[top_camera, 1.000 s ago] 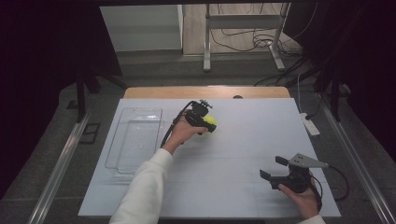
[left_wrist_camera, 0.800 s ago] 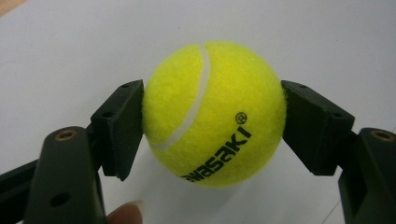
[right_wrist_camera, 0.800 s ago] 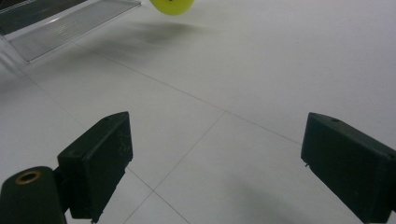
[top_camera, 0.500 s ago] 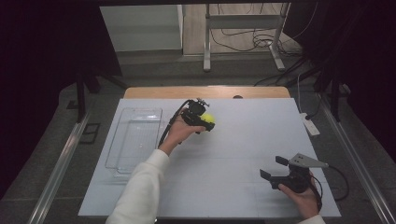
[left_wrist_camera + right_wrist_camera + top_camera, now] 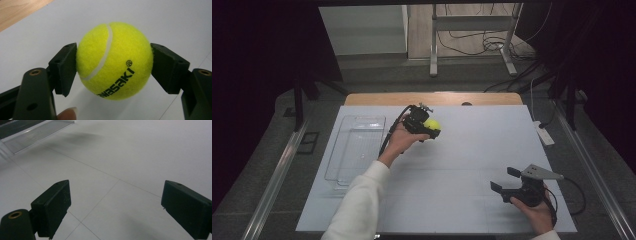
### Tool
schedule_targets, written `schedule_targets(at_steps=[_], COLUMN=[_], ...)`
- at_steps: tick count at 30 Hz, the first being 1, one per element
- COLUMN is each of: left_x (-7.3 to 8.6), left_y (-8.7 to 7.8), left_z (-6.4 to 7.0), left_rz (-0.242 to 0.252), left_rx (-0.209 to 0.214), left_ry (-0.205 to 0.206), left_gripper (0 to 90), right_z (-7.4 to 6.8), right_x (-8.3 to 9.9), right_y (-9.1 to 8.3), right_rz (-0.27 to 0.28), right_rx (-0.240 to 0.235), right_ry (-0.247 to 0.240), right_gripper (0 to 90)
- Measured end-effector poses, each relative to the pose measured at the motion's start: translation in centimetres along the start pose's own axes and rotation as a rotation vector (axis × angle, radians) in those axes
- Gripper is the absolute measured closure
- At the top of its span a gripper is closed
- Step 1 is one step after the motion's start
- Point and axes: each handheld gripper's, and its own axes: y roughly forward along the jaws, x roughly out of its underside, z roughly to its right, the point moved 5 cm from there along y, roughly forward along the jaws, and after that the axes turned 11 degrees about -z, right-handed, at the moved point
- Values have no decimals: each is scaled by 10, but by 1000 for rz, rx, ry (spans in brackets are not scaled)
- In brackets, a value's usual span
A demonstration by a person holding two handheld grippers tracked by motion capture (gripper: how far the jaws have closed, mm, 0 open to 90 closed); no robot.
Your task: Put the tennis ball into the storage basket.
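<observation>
since a second ago the left gripper has drifted slightly toward the far left with the tennis ball, while the right one has stayed put. the white surface carries a clear tray near its left edge, well apart from the ball. the right gripper sits low near the front right corner, its fingers spread wide over bare surface. the left gripper's fingers clamp the yellow tennis ball from both sides, above the surface's far middle.
</observation>
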Motion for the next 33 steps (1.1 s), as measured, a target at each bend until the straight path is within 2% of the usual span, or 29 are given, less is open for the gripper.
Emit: schedule_targets(at_steps=[24, 33], left_x=[5, 6], left_y=[-19, -28], left_z=[1, 0], left_rz=[64, 119], left_rx=[-4, -10], left_ry=[5, -7], left_gripper=[275, 275], right_z=[0, 0], right_x=[0, 0], right_y=[0, 0], right_rz=[-1, -1], right_rx=[2, 2], right_ry=[-1, -1], right_gripper=[93, 93])
